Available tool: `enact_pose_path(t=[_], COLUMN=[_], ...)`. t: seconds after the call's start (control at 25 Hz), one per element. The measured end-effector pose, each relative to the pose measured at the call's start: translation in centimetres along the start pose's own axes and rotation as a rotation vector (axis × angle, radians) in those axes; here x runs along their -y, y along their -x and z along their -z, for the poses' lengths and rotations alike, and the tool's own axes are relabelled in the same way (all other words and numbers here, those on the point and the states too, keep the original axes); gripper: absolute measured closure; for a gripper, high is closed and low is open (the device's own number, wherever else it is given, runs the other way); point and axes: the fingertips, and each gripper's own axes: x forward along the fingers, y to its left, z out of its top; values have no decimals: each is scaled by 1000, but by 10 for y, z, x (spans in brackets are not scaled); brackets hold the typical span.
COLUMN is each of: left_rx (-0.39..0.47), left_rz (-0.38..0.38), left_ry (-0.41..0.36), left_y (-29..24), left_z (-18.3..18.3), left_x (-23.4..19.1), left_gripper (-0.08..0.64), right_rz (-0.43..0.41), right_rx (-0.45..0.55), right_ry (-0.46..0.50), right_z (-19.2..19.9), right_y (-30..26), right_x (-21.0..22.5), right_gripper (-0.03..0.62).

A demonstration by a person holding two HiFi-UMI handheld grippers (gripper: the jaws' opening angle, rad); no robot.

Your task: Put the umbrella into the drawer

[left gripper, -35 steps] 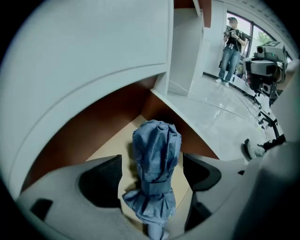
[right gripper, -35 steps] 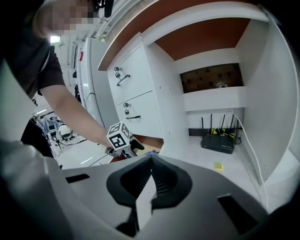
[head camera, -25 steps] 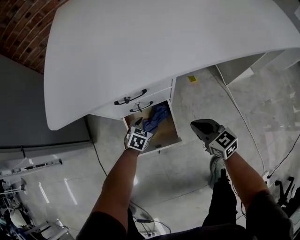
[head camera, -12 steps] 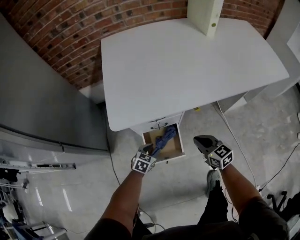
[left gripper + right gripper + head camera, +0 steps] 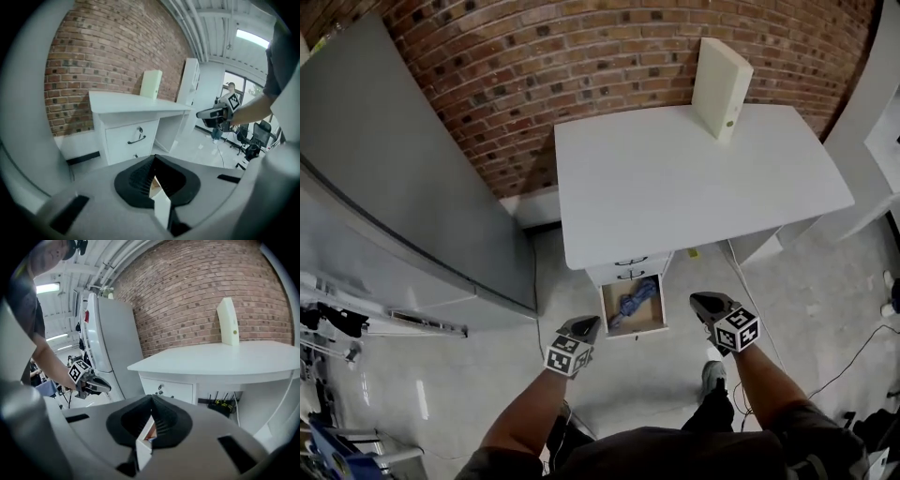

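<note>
The blue umbrella (image 5: 635, 302) lies folded inside the open bottom drawer (image 5: 632, 326) of the white desk (image 5: 694, 178). Both grippers hang in the air well in front of the drawer and touch nothing. My left gripper (image 5: 584, 325) is left of the drawer, its jaws shut with nothing between them (image 5: 154, 180). To the right of the drawer, my right gripper (image 5: 701, 303) is also shut and empty (image 5: 151, 420). Each gripper view shows the other gripper: the right one (image 5: 213, 115) and the left one (image 5: 93, 385).
A cream box (image 5: 721, 75) stands upright at the desk's back edge against the brick wall (image 5: 534, 56). A tall grey cabinet (image 5: 394, 178) stands left of the desk. Cables (image 5: 862, 342) lie on the floor at the right. The upper drawer (image 5: 132, 139) is closed.
Both grippers have risen and drawn back from the open drawer, and the head view now takes in the whole desk. The umbrella stays in the drawer.
</note>
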Motion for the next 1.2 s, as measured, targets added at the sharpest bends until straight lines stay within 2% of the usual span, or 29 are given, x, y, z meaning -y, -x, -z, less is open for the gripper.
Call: enact_pose_path(t=[0.32, 0.56, 0.68, 0.8, 1.04, 1.2], left_rx=[241, 393, 446, 487, 512, 539], left_rz=[-52, -88, -97, -101, -90, -94], left_ry=[81, 77, 62, 46, 35, 20], left_y=[136, 203, 225, 241, 260, 269], left_z=[-102, -175, -201, -227, -268, -283], left_x=[12, 13, 17, 13, 18, 19], left_gripper=[555, 555, 555, 555, 555, 555], right_rz=[-38, -80, -105, -91, -48, -39], right_rx=[49, 115, 130, 157, 206, 253], right_ry=[43, 99, 124, 134, 153, 161], right_z=[-92, -167, -192, -219, -270, -301], right_y=[42, 61, 69, 72, 82, 86], right_x=[-46, -81, -92, -91, -83, -83], right_gripper=[600, 600, 600, 600, 600, 600])
